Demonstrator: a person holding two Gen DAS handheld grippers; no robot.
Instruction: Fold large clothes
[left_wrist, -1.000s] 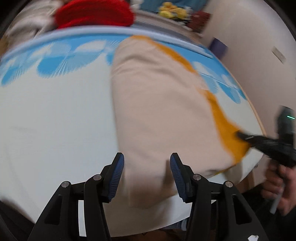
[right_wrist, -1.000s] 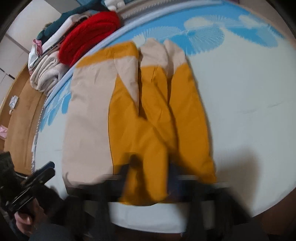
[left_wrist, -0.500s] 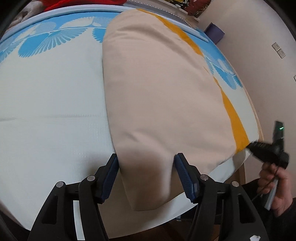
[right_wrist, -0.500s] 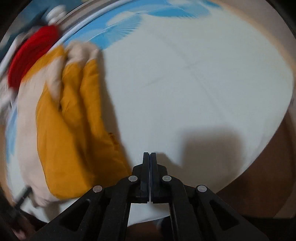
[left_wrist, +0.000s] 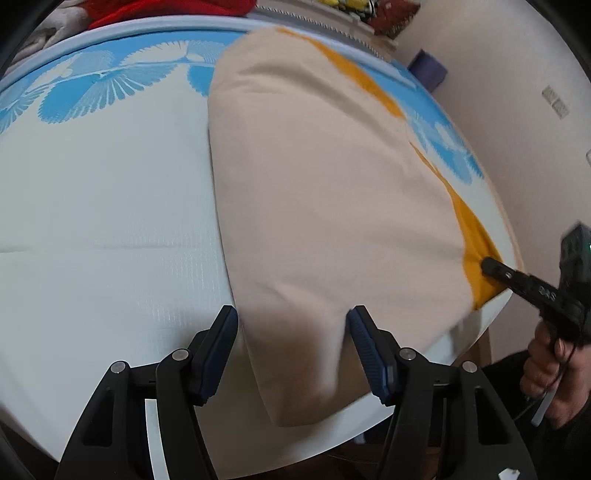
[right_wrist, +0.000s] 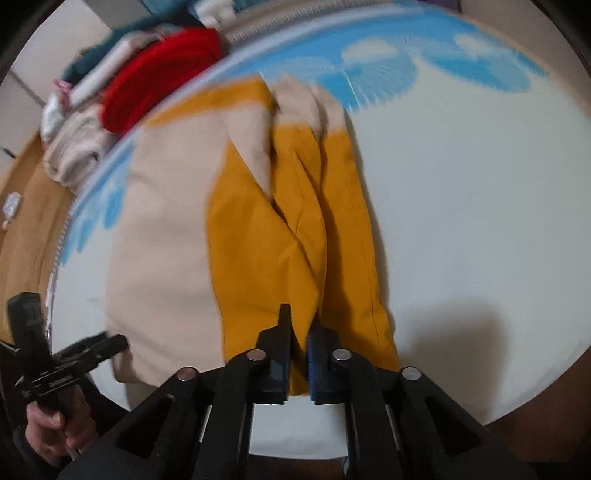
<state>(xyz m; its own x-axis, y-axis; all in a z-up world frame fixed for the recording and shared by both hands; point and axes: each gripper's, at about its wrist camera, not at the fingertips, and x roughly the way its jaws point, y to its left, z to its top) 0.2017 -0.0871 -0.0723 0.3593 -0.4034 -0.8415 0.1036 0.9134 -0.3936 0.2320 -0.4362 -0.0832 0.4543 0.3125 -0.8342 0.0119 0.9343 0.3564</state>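
Left wrist view: left hand-held gripper (left_wrist: 291, 325) spread wide astride beige hem of garment (left_wrist: 325, 192), lower centre, poised to pinch. Right hand-held gripper (right_wrist: 299, 332) clamped on orange hem, readying fold.

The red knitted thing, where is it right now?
The red knit lies in the right wrist view's upper left, beyond the far edge of the blue-patterned mat, atop a pile of folded clothes.
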